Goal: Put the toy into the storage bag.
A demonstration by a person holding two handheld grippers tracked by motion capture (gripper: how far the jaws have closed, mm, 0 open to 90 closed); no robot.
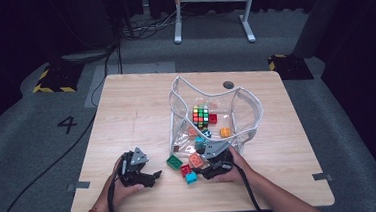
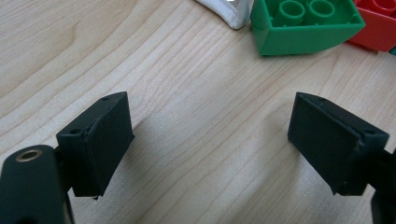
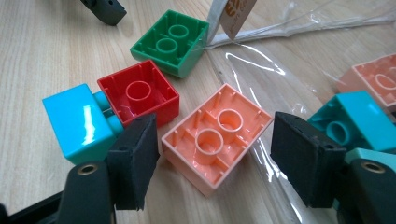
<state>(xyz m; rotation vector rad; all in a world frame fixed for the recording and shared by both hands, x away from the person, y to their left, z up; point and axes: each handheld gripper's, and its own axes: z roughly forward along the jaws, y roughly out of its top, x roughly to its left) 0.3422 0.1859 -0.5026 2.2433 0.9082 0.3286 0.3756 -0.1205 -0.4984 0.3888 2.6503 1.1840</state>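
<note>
With your right claw (image 3: 215,163) spread wide around the peach brick (image 3: 217,137), lower squarely and pinch its long sides, clear of the red brick (image 3: 140,91).

Readable marks — one number

A dark "4" (image 1: 67,124) stands on the grey floor (image 1: 23,142), left of the frame — the bag's tag print is unreadable.

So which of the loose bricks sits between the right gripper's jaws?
The peach brick, lying hollow side up between the open jaws of the right gripper. The red brick, green brick and light-blue brick lie outside them.
</note>
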